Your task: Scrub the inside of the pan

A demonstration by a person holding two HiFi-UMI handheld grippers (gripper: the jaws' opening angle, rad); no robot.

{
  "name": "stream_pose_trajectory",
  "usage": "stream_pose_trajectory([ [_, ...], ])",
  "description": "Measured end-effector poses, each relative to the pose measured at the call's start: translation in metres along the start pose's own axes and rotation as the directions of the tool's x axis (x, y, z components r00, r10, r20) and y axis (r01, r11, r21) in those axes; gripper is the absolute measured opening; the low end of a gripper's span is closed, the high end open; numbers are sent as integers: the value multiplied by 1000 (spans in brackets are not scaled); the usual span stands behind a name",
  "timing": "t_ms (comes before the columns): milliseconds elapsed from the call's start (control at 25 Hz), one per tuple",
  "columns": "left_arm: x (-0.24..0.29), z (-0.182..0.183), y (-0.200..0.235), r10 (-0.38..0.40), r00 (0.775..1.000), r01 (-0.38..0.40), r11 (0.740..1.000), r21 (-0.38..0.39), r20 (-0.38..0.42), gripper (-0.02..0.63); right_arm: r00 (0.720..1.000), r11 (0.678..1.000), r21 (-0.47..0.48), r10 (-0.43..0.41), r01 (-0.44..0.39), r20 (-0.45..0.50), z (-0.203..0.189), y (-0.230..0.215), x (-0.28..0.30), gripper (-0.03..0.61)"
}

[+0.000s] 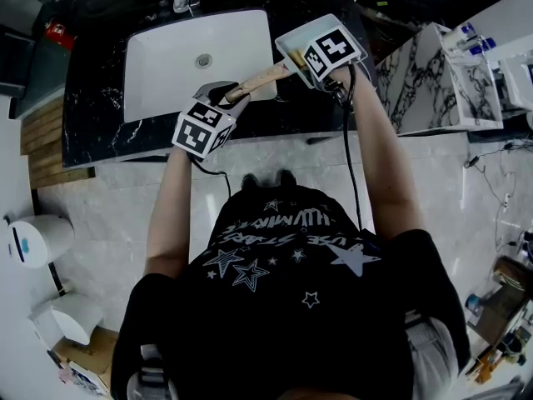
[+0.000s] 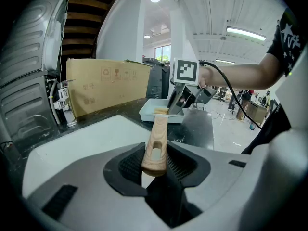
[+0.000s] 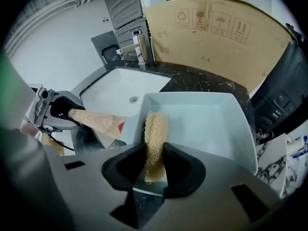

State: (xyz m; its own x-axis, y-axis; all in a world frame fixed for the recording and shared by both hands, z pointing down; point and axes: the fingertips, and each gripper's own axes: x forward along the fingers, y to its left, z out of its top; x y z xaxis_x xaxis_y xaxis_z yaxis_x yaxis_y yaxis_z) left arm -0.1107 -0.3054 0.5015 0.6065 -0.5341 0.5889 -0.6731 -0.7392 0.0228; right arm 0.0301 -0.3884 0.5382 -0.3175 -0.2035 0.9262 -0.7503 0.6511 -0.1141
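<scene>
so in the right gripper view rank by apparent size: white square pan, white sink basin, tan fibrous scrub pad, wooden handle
1. white square pan
2. white sink basin
3. tan fibrous scrub pad and wooden handle: about alike; the pad sits nearer the camera

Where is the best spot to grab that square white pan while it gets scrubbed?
By the wooden handle, coming in from its free end. It juts out sideways from the pan and is slim enough to fit between the jaws, and gripping there leaves the inside open. The left claw is shut on it this way, while the right claw holds the scrubber.
</scene>
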Motion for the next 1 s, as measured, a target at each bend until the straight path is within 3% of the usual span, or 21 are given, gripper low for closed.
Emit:
stream_pose_trajectory([
  [480, 1, -1, 0, -2, 1000, 2, 1000, -9, -14, 141, 996, 998, 57, 26, -31, 87, 2, -6, -9, 108],
  [800, 0, -2, -1, 3, 1000, -3, 1000, -14, -14, 141, 977, 982, 152, -139, 114, 164, -1, -78, -43, 107],
  [1000, 1, -1, -1, 5, 1000, -5, 1000, -16, -16, 141, 965, 968, 163, -217, 193, 149, -10, -114, -45, 107],
])
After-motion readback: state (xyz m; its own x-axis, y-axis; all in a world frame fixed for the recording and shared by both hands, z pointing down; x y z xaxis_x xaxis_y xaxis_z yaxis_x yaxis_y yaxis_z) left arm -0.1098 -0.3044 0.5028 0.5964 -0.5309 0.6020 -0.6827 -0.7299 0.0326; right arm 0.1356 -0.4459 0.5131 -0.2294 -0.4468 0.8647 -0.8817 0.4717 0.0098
